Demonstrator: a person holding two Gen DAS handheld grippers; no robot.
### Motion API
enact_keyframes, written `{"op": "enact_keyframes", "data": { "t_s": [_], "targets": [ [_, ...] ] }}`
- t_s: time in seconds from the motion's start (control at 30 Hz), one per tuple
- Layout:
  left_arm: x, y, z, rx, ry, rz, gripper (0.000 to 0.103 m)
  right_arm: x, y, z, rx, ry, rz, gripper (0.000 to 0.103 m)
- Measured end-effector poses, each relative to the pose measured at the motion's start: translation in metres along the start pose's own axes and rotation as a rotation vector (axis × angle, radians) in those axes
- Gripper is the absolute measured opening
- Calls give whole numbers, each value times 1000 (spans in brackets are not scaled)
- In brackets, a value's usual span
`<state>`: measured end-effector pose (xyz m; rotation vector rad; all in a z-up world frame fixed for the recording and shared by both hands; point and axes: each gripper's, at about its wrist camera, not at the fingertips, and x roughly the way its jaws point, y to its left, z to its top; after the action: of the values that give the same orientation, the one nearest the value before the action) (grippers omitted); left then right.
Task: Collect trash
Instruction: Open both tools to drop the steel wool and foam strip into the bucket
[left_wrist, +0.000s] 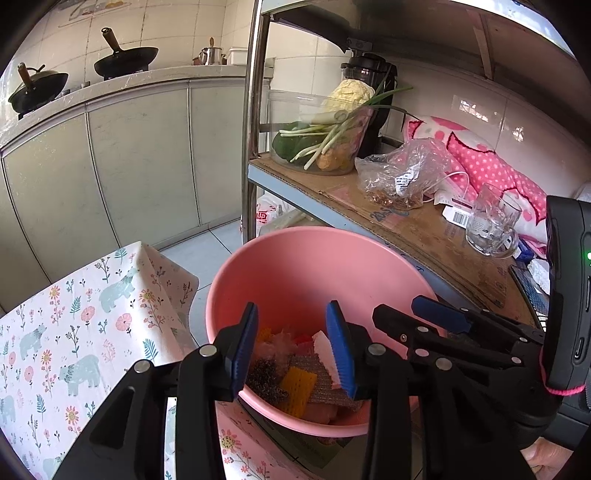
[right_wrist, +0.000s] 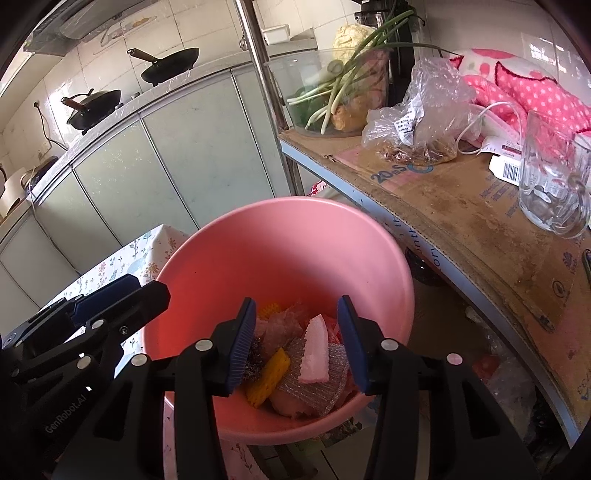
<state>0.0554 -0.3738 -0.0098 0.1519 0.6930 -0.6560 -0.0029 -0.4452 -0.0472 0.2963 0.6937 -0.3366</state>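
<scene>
Right wrist view: pink basin (right_wrist: 280, 236) holds yellow, silver, pink scraps (right_wrist: 314, 350).

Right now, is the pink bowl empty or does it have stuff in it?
Not empty. The pink bowl holds scraps at its bottom: a yellow sponge, a silver mesh cloth, a pale pink piece.
</scene>
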Motion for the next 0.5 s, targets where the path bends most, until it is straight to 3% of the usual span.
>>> {"op": "enact_keyframes", "data": {
  "t_s": [0.4, 0.5],
  "targets": [
    [-31, -7, -2, 22, -43, 36, 38, -28, 10, -11, -33, -20, -2, 47],
    [-44, -6, -4, 9, -52, 31, 38, -36, 16, -18, -53, -19, -21, 54]
  ]
}}
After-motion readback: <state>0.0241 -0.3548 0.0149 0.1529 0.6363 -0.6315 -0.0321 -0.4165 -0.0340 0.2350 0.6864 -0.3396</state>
